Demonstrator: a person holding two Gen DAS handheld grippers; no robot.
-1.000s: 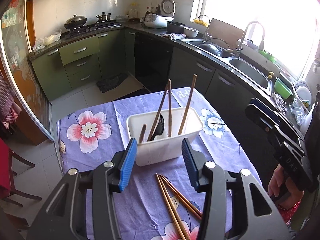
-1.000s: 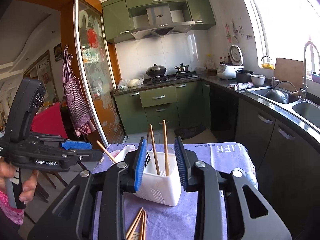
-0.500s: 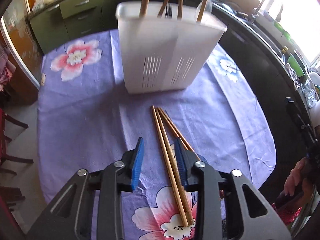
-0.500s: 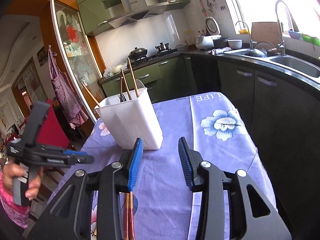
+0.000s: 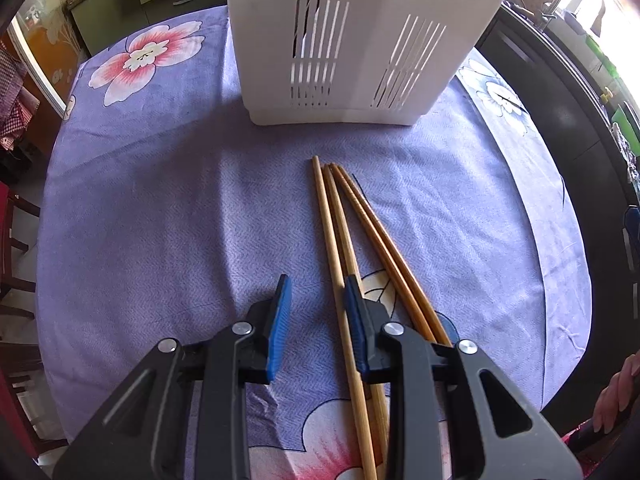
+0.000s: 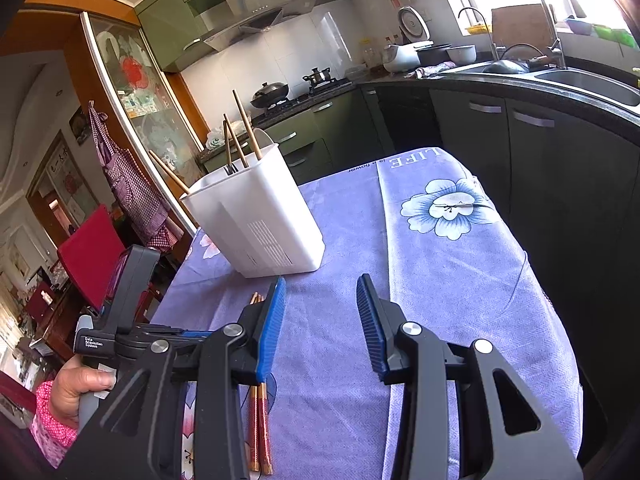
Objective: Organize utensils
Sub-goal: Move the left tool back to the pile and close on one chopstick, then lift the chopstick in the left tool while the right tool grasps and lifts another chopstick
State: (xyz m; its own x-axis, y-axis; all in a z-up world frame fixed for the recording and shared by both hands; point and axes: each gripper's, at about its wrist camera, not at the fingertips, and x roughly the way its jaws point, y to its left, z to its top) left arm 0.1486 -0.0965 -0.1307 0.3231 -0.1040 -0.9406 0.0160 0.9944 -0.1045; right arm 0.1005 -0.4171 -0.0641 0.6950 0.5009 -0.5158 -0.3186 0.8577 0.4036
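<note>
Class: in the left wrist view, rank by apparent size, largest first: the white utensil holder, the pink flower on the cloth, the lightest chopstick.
1. White utensil holder, though it is cut off at the top.
2. Pink flower.
3. Lightest chopstick: longer than the flower, yet far thinner.

Matt white plastic on the slotted utensil holder (image 5: 360, 40), smooth-walled. At six o'clock from it lie the chopsticks (image 5: 340, 240), bare wood with a soft sheen. The tablecloth (image 5: 160, 200) is woven purple cloth, finely textured and creased. The left gripper (image 5: 314, 312) shows matt black plastic, ribbed blue pads (image 5: 280, 320) and shiny metal screws.
</note>
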